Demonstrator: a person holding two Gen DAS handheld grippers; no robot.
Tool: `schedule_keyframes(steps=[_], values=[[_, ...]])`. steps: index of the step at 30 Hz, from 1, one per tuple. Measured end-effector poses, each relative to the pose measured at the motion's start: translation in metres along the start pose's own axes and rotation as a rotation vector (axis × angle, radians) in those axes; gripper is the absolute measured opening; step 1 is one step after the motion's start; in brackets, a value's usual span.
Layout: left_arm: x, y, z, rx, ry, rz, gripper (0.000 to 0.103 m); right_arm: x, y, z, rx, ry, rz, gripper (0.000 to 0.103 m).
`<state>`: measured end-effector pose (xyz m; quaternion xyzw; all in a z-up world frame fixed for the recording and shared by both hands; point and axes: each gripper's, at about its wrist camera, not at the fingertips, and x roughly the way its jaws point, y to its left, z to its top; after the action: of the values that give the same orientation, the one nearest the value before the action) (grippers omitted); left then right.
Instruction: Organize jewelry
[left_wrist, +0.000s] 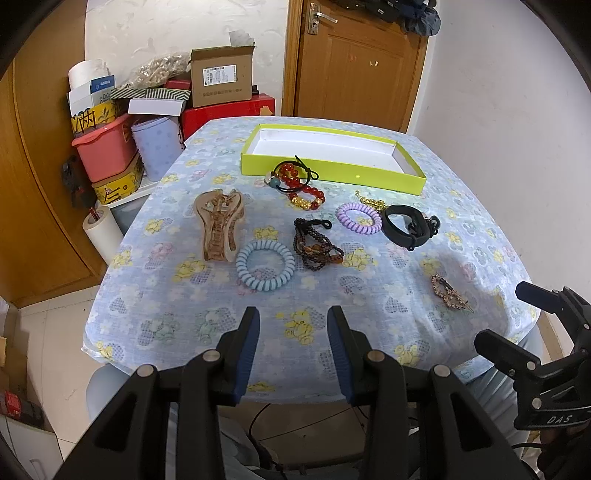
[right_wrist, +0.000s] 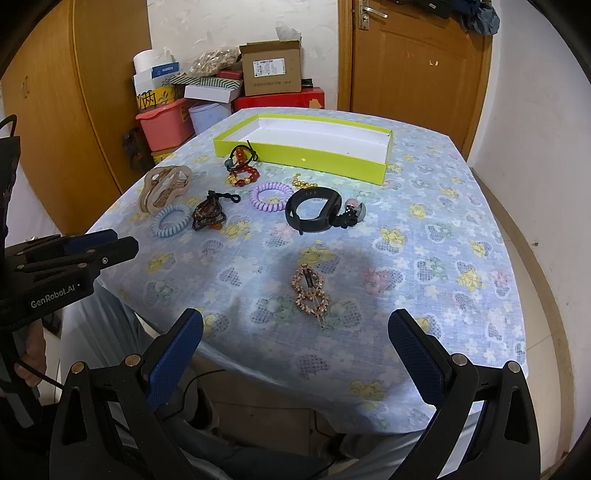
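A shallow lime-green box (left_wrist: 332, 173) (right_wrist: 303, 158) lies empty at the table's far side. In front of it are a red bead bracelet (left_wrist: 304, 188), a tan claw clip (left_wrist: 219, 225), a blue spiral hair tie (left_wrist: 243, 264), a dark bead bracelet (left_wrist: 317, 247), a purple spiral tie (left_wrist: 343, 214), a gold chain (left_wrist: 371, 202) and a black band (left_wrist: 402, 210) (right_wrist: 317, 194). A rhinestone hair clip (right_wrist: 308, 295) (left_wrist: 448, 291) lies alone, just ahead of my right gripper (right_wrist: 295, 314), which is wide open and empty. My left gripper (left_wrist: 293, 310) hovers open over the near edge, short of the blue tie.
The table (right_wrist: 461, 229) has a blue flowered cloth whose near edge drops off under both grippers. Stacked boxes (left_wrist: 221, 77) and a pink tub (left_wrist: 105, 151) crowd the floor beyond the far left corner. A wooden door (left_wrist: 354, 62) stands behind and a white wall on the right.
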<state>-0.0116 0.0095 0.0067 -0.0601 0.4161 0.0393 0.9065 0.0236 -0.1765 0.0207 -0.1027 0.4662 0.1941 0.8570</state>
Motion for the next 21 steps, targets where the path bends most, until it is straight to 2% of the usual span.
schedule_keyframes(steps=[21], values=[[0.0058,-0.0015,-0.0008,-0.003,0.010,-0.008,0.040,0.0055,0.0000,-0.0007,0.000,0.011,-0.001,0.100]])
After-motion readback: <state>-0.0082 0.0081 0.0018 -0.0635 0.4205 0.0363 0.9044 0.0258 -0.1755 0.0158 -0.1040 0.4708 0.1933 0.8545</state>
